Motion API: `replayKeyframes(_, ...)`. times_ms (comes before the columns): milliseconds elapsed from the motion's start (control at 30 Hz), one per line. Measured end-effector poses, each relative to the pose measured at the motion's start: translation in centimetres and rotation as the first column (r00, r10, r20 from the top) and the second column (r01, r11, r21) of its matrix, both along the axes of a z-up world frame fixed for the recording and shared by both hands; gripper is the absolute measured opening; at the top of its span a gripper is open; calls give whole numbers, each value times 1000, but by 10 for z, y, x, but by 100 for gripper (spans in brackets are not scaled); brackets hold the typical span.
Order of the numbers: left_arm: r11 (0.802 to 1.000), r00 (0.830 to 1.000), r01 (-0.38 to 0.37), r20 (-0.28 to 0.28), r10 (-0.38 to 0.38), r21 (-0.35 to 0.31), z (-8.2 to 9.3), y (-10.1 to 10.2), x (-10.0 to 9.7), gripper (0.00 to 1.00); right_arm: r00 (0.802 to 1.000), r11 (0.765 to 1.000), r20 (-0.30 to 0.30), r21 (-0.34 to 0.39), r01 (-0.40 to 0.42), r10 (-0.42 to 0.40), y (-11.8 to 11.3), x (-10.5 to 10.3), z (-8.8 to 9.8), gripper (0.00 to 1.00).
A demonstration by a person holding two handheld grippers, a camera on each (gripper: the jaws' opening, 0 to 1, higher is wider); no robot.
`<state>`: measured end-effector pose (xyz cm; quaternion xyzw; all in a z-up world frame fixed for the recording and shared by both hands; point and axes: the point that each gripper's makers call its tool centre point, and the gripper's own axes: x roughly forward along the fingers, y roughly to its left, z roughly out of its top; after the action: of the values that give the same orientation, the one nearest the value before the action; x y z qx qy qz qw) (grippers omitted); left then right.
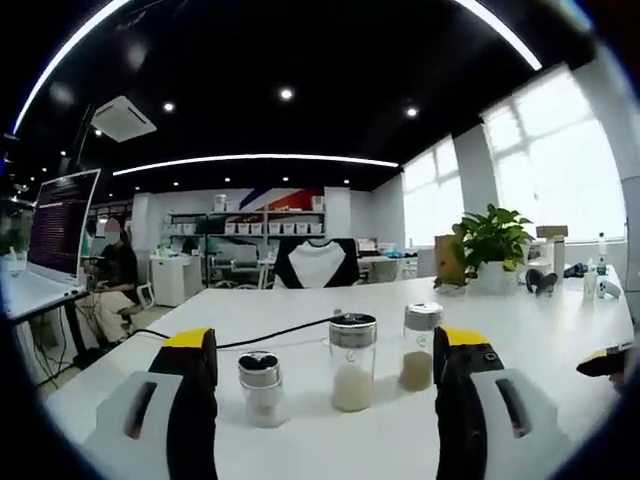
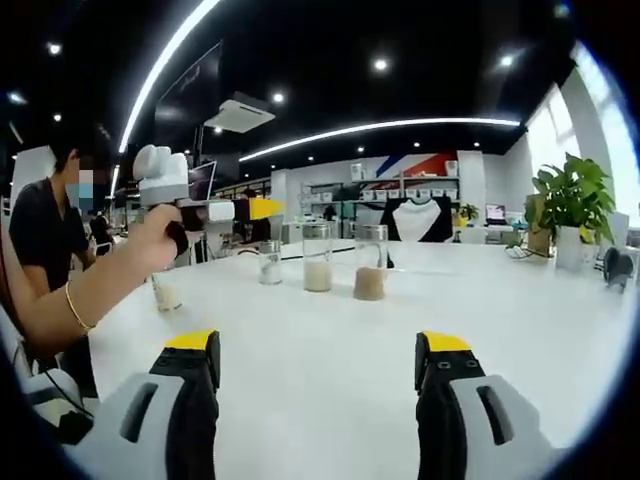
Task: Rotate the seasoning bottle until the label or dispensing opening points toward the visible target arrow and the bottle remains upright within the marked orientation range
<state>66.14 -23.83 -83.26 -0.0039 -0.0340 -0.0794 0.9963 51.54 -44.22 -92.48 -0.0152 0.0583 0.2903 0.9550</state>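
Left gripper view: left gripper [image 1: 325, 372] low over a white table [image 1: 520, 340], jaws wide apart, holding nothing. Three bottles upright on the table, framed between the jaws. Short bottle [image 1: 261, 388] nearest and leftmost, dark perforated cap, pale grains inside. Middle bottle [image 1: 353, 361] taller, metal lid, white contents about half up. Right bottle [image 1: 420, 345] a little farther, silver lid, tan contents low down. All three apart from one another and from the jaws. Black cable [image 1: 270, 334] lying across the table behind them. Potted plant [image 1: 492, 247] far right on the table, brown box beside it. Monitor [image 1: 62, 222] far left, seated person [image 1: 115, 270] beyond it.

Right gripper view: right gripper [image 2: 318, 372] also spread open, empty, above bare table [image 2: 330, 350]. Same three bottles in a row well beyond the jaws: short bottle [image 2: 270, 262] left, middle bottle [image 2: 317, 258], right bottle [image 2: 371, 262]. Left gripper [image 2: 250, 209] at upper left, held in a hand [image 2: 158, 238] with a bracelet on the wrist, yellow tip near the short bottle; touching or not cannot be told. Plant [image 2: 570, 205] far right. Target arrow or label direction too small to tell.
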Motion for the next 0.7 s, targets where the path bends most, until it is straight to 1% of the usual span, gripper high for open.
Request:
replayKeyframes(33, 1000, 1000, -7, 3, 7, -4, 1, 1, 3, 94, 1000, 1000, 3, -2, 2, -2, -1, 0, 1, 80)
replayKeyframes(67, 999, 999, -30, 9, 30, -13, 2, 4, 6, 94, 1000, 1000, 4, -4, 5, -5, -3, -1, 1, 80)
replayKeyframes(167, 997, 997, -71, 20, 72, -16, 2, 12, 19, 93, 1000, 1000, 7, -4, 18, -18, -9, -1, 3, 80)
replayKeyframes(200, 996, 996, -89, 10, 89, -20, 0, 15, 22, 93, 1000, 1000, 8, -6, 23, -23, -10, -2, 3, 80)
replayKeyframes(267, 995, 996, -93, -17, 92, -31, -5, 16, 26, 93, 1000, 1000, 7, -11, 27, -27, -12, -2, 3, 80)
replayKeyframes(300, 994, 995, -96, -17, 95, -44, -5, 18, 31, 93, 1000, 1000, 7, -12, 29, -29, -13, -3, 3, 80)
replayKeyframes(400, 992, 993, -115, -29, 113, -53, -9, 21, 41, 92, 999, 999, 7, -13, 39, -39, -16, -3, 3, 80)
replayKeyframes(533, 991, 991, -131, -38, 130, -39, -14, 25, 53, 91, 999, 999, 9, -15, 49, -49, -19, -3, 4, 79)
replayKeyframes(600, 989, 988, -147, -45, 146, -32, -17, 30, 58, 91, 999, 998, 10, -15, 54, -53, -21, -2, 5, 79)
replayKeyframes(633, 985, 985, -168, -37, 167, -24, -19, 34, 62, 91, 998, 998, 10, -15, 56, -56, -22, -2, 5, 79)
replayKeyframes(667, 984, 983, -179, -42, 179, 2, -22, 37, 65, 90, 998, 998, 10, -15, 57, -57, -22, -1, 5, 79)
replayKeyframes(700, 981, 979, -193, -70, 194, 23, -30, 41, 67, 89, 998, 998, 8, -19, 58, -58, -23, 0, 4, 79)
